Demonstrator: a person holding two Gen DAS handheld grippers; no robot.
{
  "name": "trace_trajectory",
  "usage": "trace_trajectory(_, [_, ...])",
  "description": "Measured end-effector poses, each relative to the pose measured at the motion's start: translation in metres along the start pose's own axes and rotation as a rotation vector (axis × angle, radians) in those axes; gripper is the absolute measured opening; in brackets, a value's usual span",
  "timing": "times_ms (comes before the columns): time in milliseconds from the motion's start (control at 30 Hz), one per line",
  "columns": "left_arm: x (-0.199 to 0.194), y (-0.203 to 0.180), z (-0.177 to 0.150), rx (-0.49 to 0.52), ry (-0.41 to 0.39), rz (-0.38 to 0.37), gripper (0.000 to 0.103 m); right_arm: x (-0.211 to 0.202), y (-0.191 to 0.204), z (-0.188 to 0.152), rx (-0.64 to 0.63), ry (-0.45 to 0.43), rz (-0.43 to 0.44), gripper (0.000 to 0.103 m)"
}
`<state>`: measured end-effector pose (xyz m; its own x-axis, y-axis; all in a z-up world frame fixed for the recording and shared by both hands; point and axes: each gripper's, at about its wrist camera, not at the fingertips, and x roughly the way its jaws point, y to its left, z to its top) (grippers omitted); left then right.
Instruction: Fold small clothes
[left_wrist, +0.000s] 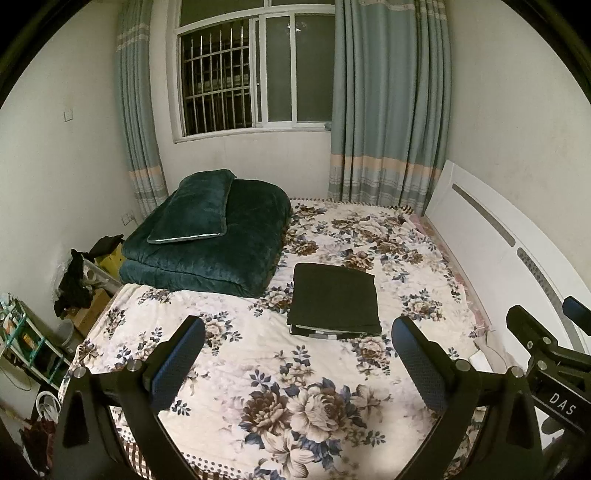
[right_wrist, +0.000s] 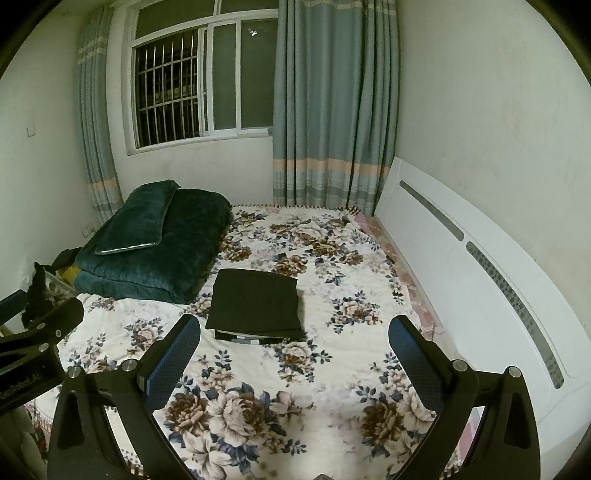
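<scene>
A dark folded garment (left_wrist: 334, 299) lies flat on the floral bedspread (left_wrist: 258, 354) in the middle of the bed; it also shows in the right wrist view (right_wrist: 255, 302). A lighter layer peeks out at its near edge. My left gripper (left_wrist: 298, 328) is open and empty, held above the bed on the near side of the garment. My right gripper (right_wrist: 294, 326) is open and empty too, just to the right of the left one, also short of the garment. The right gripper's body (left_wrist: 546, 343) shows at the right of the left wrist view.
A folded dark green quilt with a pillow (left_wrist: 207, 232) sits at the bed's far left. A white headboard (right_wrist: 461, 258) runs along the right. Curtains and a barred window (left_wrist: 251, 74) are behind. Clutter and a shelf (left_wrist: 33, 332) stand on the floor at left.
</scene>
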<state>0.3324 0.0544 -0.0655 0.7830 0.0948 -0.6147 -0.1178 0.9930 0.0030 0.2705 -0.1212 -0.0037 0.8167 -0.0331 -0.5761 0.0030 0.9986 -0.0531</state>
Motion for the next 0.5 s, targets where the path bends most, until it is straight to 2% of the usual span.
trace_trajectory(500, [-0.0051,0.0024,0.0030,0.005,-0.013,0.004,0.103,-0.0004,-0.0005,-0.0017,0.004,0.000,-0.001,0.103])
